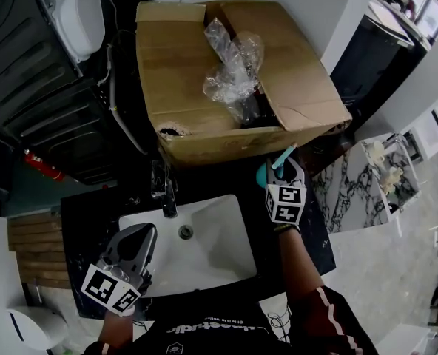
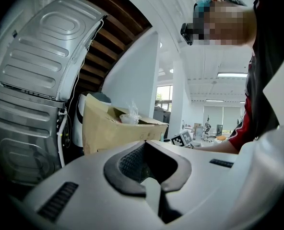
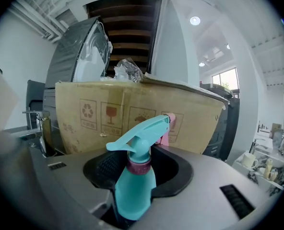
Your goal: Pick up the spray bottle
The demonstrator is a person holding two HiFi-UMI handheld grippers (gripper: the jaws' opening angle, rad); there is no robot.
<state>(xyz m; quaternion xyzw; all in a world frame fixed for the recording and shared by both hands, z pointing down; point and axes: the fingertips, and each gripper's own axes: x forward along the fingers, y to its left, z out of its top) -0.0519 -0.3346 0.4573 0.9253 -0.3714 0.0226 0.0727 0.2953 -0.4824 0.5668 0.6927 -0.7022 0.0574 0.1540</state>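
Note:
A teal spray bottle [image 3: 134, 182] with a dark red collar and a pink nozzle tip stands upright between the jaws of my right gripper [image 3: 138, 163]. Both jaw sides sit against its body, so the gripper is shut on it. In the head view the bottle [image 1: 277, 163] shows only as a teal sliver at the tip of the right gripper [image 1: 280, 171], just in front of the cardboard box [image 1: 182, 65]. My left gripper [image 1: 139, 237] hovers over the white sink [image 1: 217, 251] at the lower left. It is shut with nothing between its jaws [image 2: 149, 163].
The large open cardboard box [image 3: 84, 114] holds crumpled clear plastic [image 1: 234, 69] and stands right behind the bottle. A dark faucet [image 1: 164, 188] rises at the sink's back edge. A grey appliance [image 1: 41, 72] fills the left; a red extinguisher [image 1: 41, 166] lies below it.

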